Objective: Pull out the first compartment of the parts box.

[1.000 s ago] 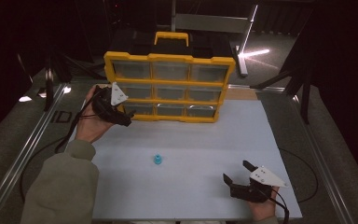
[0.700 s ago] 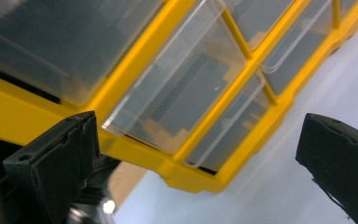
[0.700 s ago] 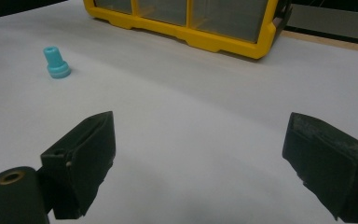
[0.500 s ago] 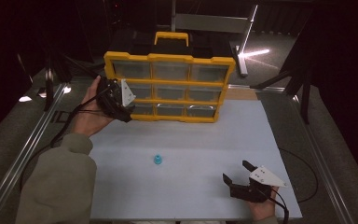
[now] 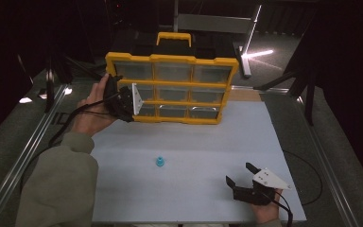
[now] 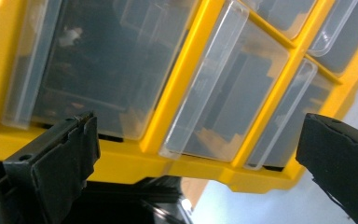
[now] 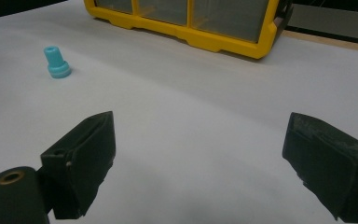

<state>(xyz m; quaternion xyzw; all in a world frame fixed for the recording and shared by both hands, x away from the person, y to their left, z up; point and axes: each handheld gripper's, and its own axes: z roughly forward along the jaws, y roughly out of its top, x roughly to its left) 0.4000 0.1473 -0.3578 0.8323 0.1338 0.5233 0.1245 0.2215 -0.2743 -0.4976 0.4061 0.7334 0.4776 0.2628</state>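
Left gripper (image 5: 125, 101), jaws apart and holding nothing, at the left end of the yellow organizer (image 5: 172, 87), which stands upright at the table's (image 5: 208, 142) far edge; clear drawers (image 6: 223, 84) fill its frame. Right gripper (image 5: 243, 182), jaws wide apart and empty, rests near the table's near right corner. Blue plug (image 5: 159, 162) stands upright mid-table, well apart from both grippers.

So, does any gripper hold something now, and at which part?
Nothing is held. The left gripper is open before the yellow organizer; the right gripper is open above the table.
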